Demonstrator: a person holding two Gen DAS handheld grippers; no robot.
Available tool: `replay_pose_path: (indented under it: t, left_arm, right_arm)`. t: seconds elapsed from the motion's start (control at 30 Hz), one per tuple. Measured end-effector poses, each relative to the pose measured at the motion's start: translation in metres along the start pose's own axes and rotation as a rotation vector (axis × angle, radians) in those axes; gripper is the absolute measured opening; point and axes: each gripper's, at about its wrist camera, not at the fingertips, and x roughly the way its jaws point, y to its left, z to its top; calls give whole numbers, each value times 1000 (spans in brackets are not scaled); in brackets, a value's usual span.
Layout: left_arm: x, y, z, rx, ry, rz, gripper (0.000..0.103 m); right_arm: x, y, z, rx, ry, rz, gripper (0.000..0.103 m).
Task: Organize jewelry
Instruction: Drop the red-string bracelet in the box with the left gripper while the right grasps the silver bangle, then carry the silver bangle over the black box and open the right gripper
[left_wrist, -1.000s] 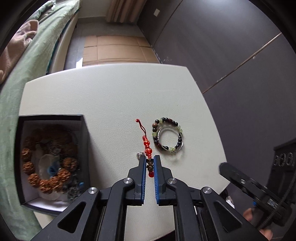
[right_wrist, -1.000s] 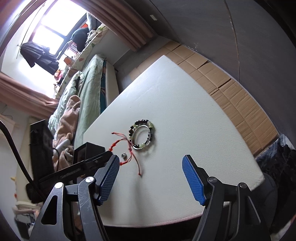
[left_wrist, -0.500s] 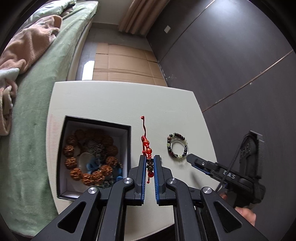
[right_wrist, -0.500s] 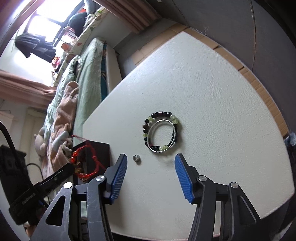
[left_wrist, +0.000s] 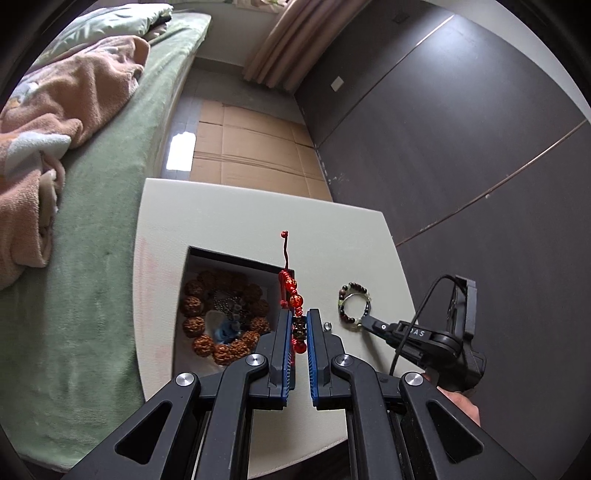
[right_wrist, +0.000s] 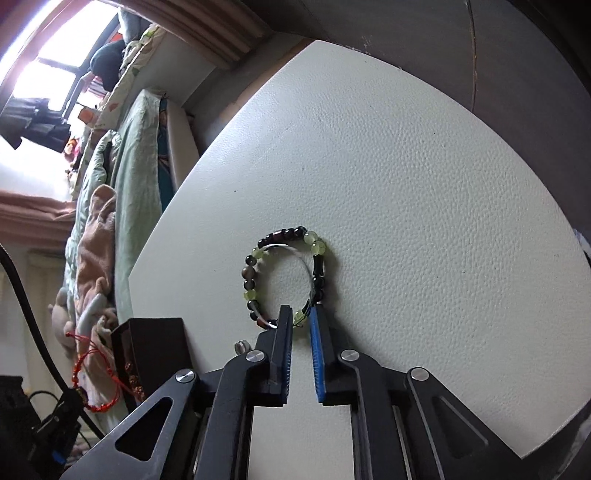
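My left gripper (left_wrist: 299, 323) is shut on a red cord bracelet (left_wrist: 291, 288) with red and dark beads, held in the air above the right edge of the open black box (left_wrist: 229, 258). The box holds a brown bead bracelet (left_wrist: 192, 306) and other pieces. My right gripper (right_wrist: 301, 314) is shut on the near rim of a green and dark bead bracelet (right_wrist: 284, 273) lying on the white table (right_wrist: 406, 184). That bracelet also shows in the left wrist view (left_wrist: 354, 302). A small silver piece (right_wrist: 242, 346) lies by the box.
A bed with green cover (left_wrist: 92, 221) and a pink blanket (left_wrist: 55, 110) runs along the table's left side. Cardboard sheets (left_wrist: 243, 147) cover the floor beyond. A dark wall (left_wrist: 461, 147) stands at the right. The table's far half is bare.
My left gripper has lifted the red bracelet off the table and carried it left over the box. My right gripper has moved in and closed on the green bead bracelet.
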Motion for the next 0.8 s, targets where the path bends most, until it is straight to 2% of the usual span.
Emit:
replay_pose_path:
  t: [0.23, 0.33, 0.43, 0.53, 0.57, 0.6, 0.63, 0.67, 0.7, 0.8]
  left_arm:
    - [-8, 17, 6, -32, -27, -5, 8]
    - [-6, 22, 7, -41, -21, -3, 8]
    - [-2, 24, 6, -59, -11, -38, 8]
    - [1, 29, 7, -84, -2, -31, 10]
    - [2, 31, 7, -93, 9, -33, 17]
    - [3, 33, 7, -103, 16, -37, 30]
    - [2, 35, 6, -117, 14, -44, 37]
    - [-1, 38, 6, -126, 1, -46, 52]
    - [-4, 40, 5, -131, -17, -43, 61]
    - [-13, 45, 4, -141, -50, -38, 65]
  right_arm:
    - [-15, 6, -7, -11, -45, 58, 3]
    - [-25, 13, -10, -34, -61, 90, 3]
    - [-34, 22, -13, -59, -73, 119, 2]
    - [-44, 38, -17, -106, -94, 139, 2]
    - [-46, 44, -18, -119, -98, 147, 2]
    - [-49, 48, -20, -130, -100, 156, 2]
    - [-51, 53, -21, -143, -102, 163, 2]
    - [-53, 59, -22, -158, -106, 170, 2]
    - [-56, 65, -24, -173, -109, 177, 2]
    - [-63, 79, -27, -219, -129, 183, 2]
